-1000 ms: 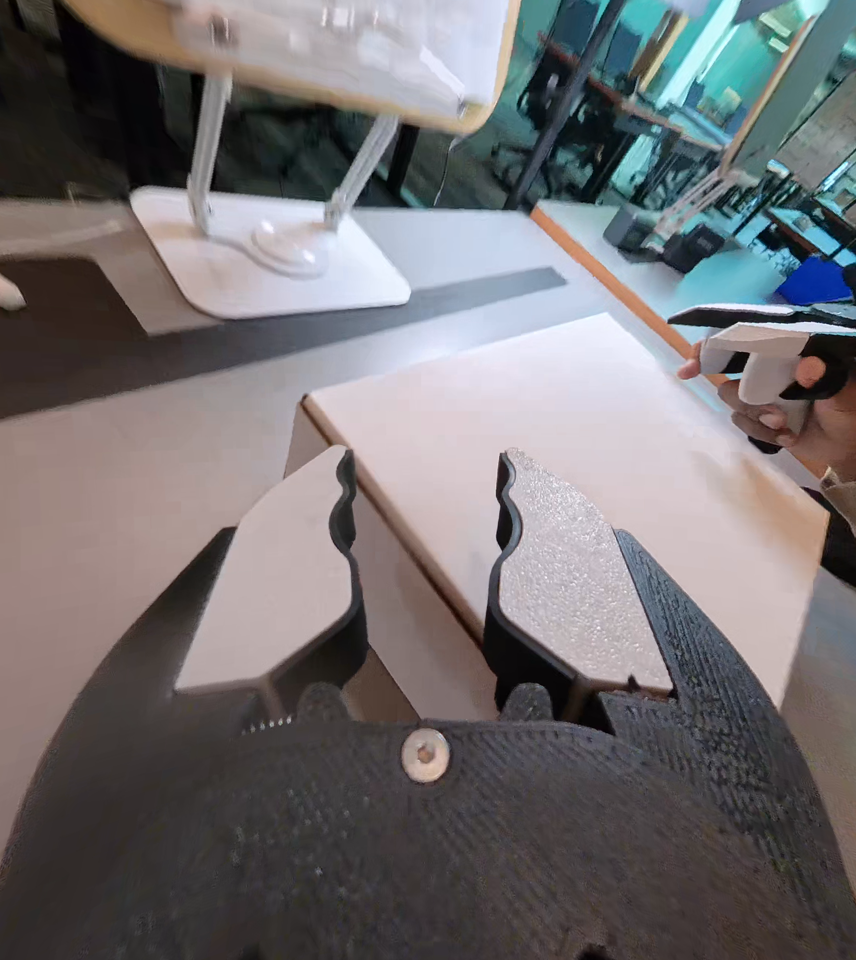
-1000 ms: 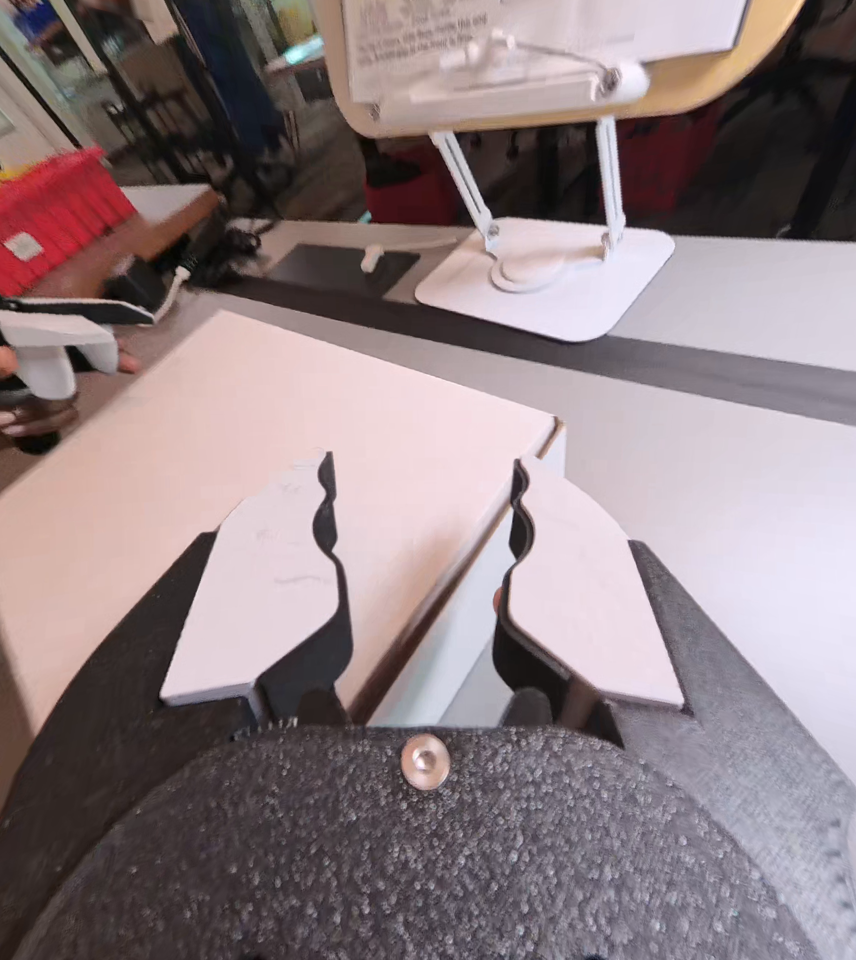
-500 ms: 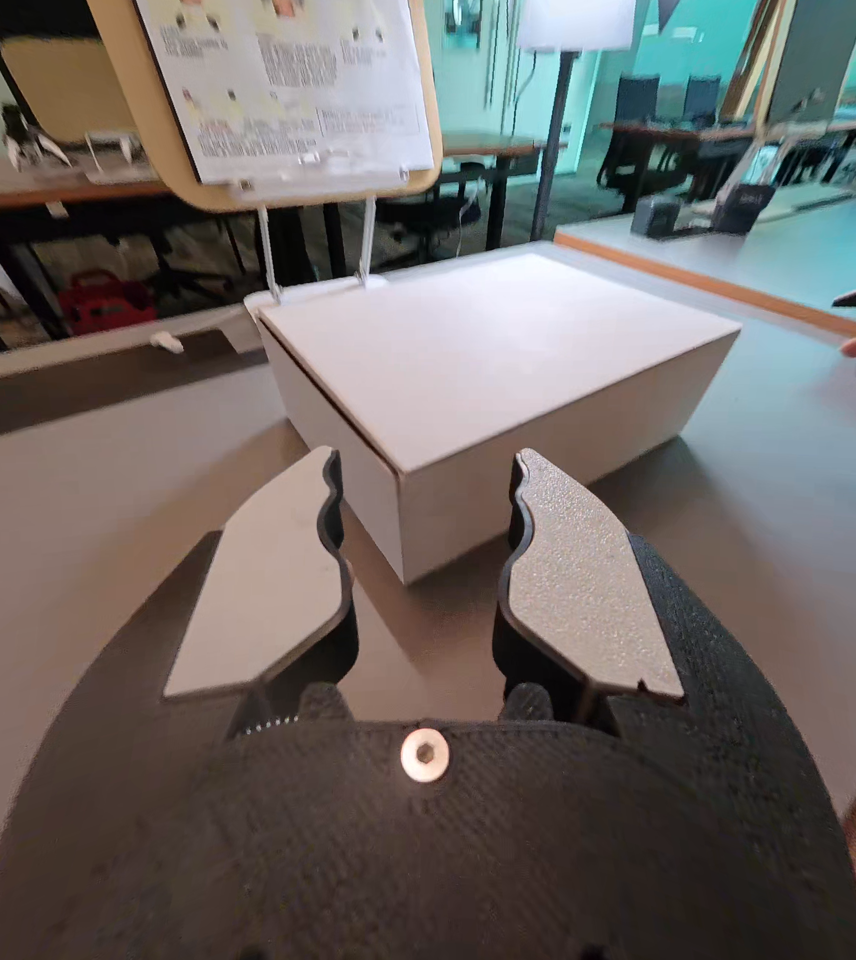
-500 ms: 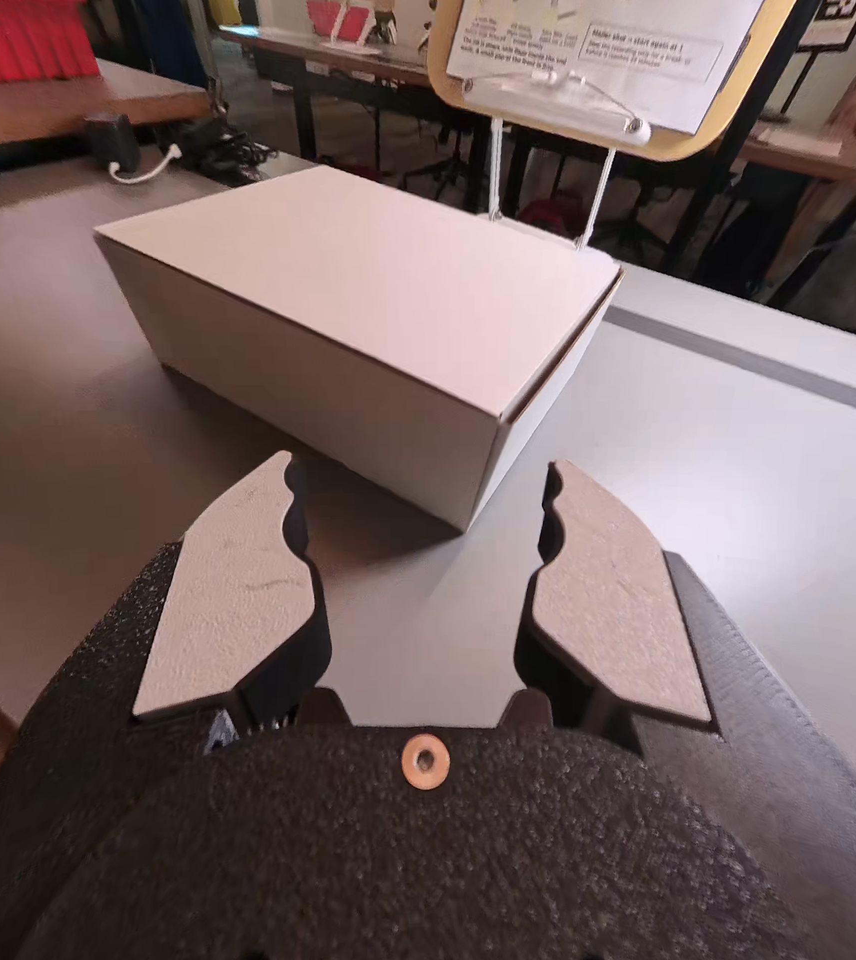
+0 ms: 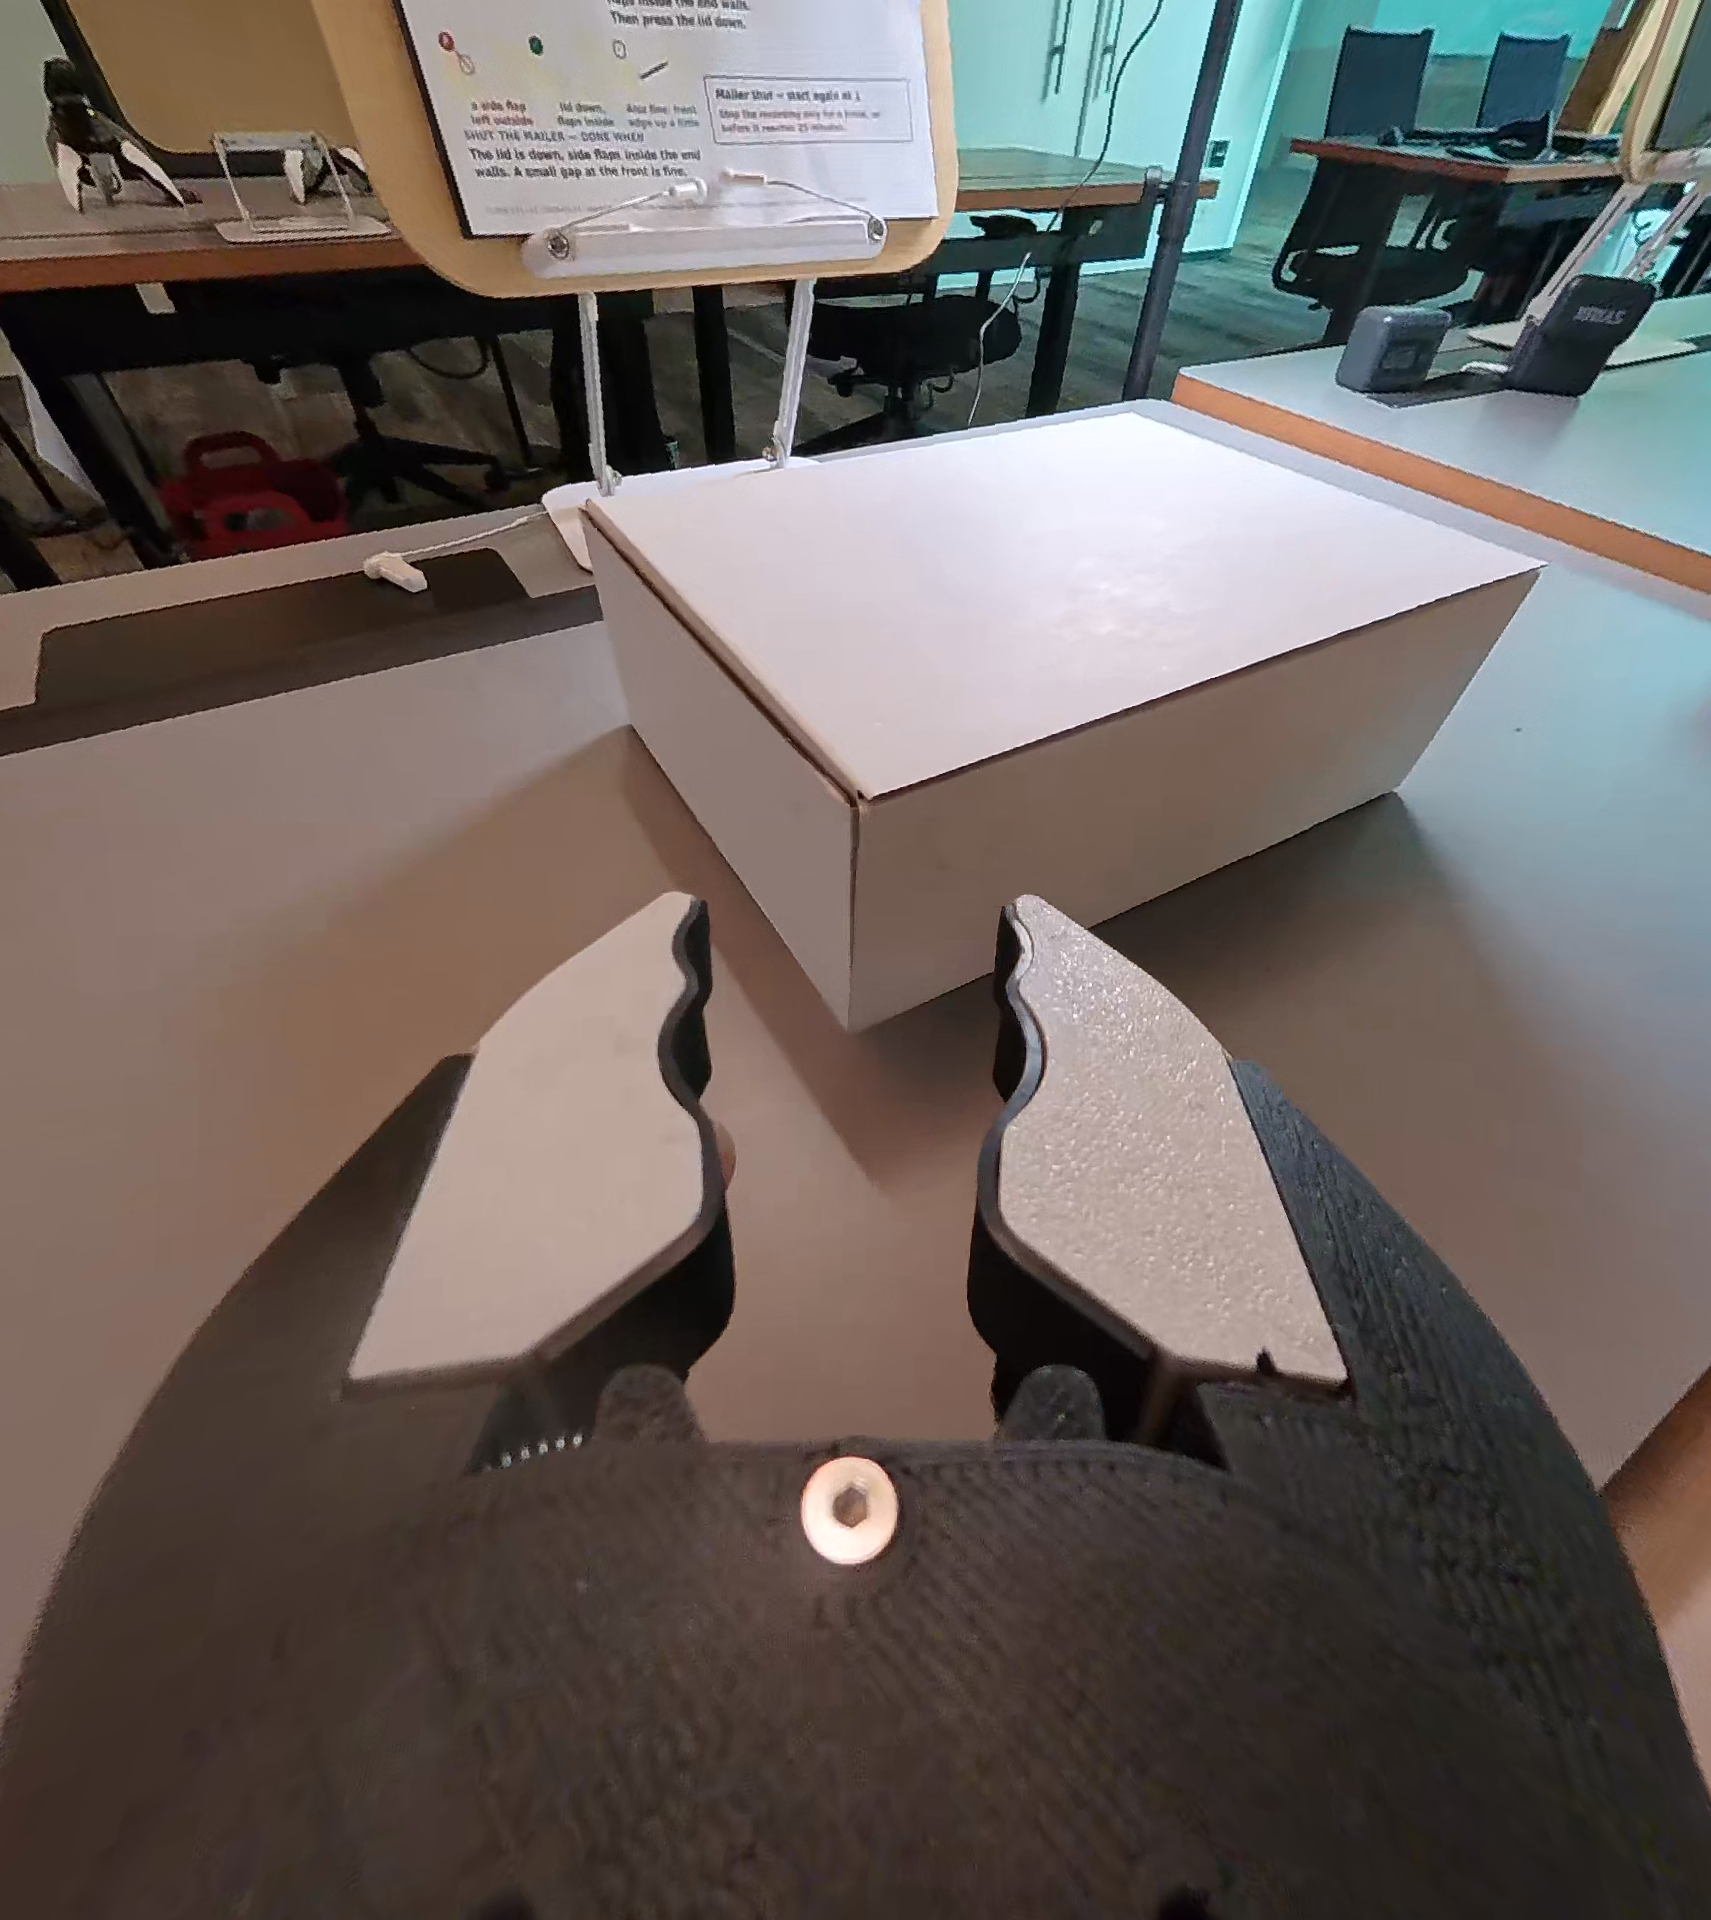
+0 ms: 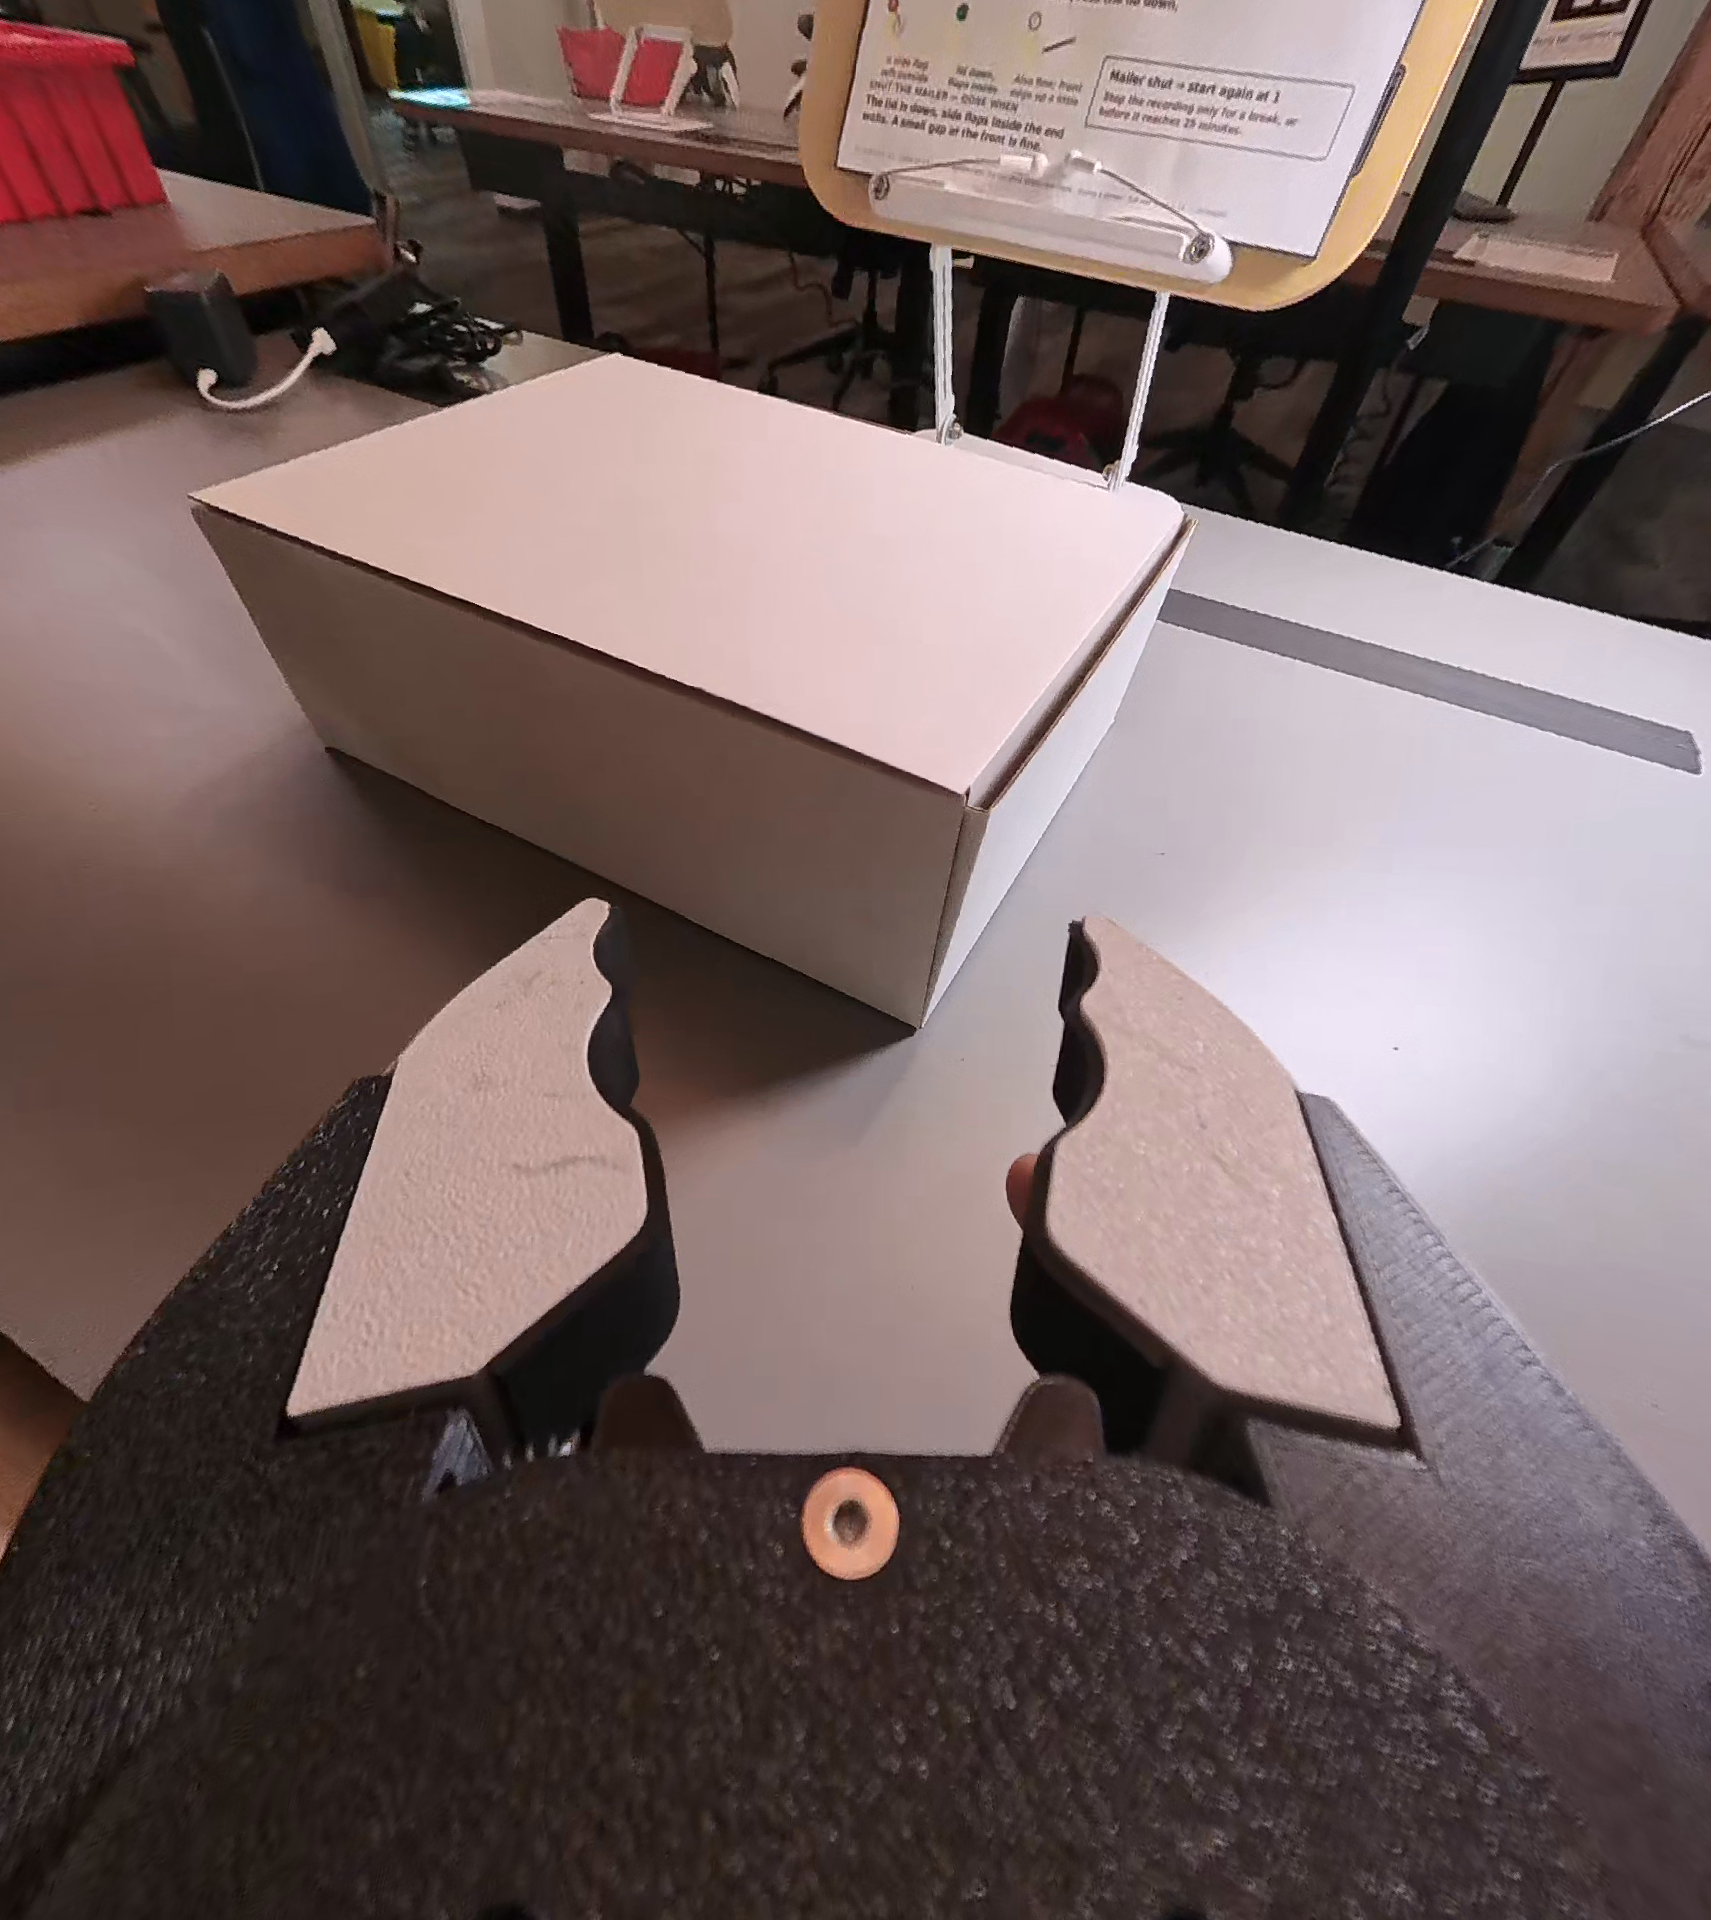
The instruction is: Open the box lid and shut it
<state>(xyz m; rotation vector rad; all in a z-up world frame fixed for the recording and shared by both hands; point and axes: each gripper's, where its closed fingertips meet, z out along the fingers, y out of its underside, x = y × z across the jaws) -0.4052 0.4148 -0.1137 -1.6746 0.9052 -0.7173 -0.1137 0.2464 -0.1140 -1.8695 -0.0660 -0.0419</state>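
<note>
Resting flat on the grey tabletop (image 5: 207, 935), the white box (image 5: 1121, 769) sits with its lid (image 5: 1017, 561) fully down, so the task looks to be either not yet started or already back at its closed state; the pictures alone do not settle which. Both grippers hang just short of it, apart from the cardboard, each facing one front corner.

The left gripper (image 5: 851, 966) has its jaws spread with nothing between them, aimed at the near left corner, where a thin seam shows between the lid and the side wall. The right gripper (image 6: 846, 982) mirrors this, jaws likewise spread and empty, facing the near right corner (image 6: 965, 821), where a darker gap runs along the lid's side edge. That symmetric stance makes sense for a wide, light mailer: one gripper at each end could lift the front edge evenly without twisting the lid or dragging the box.

The hinge appears to lie along the far edge, toward the white stand (image 6: 1048, 457) whose board (image 6: 1090, 125) carries a printed sheet above the box. The stand's base seems to sit just behind the box, so a raised lid may swing toward its legs.

Any next move would probably need a fingertip worked under the front lip, since the side flaps seem tucked inside the walls.
</note>
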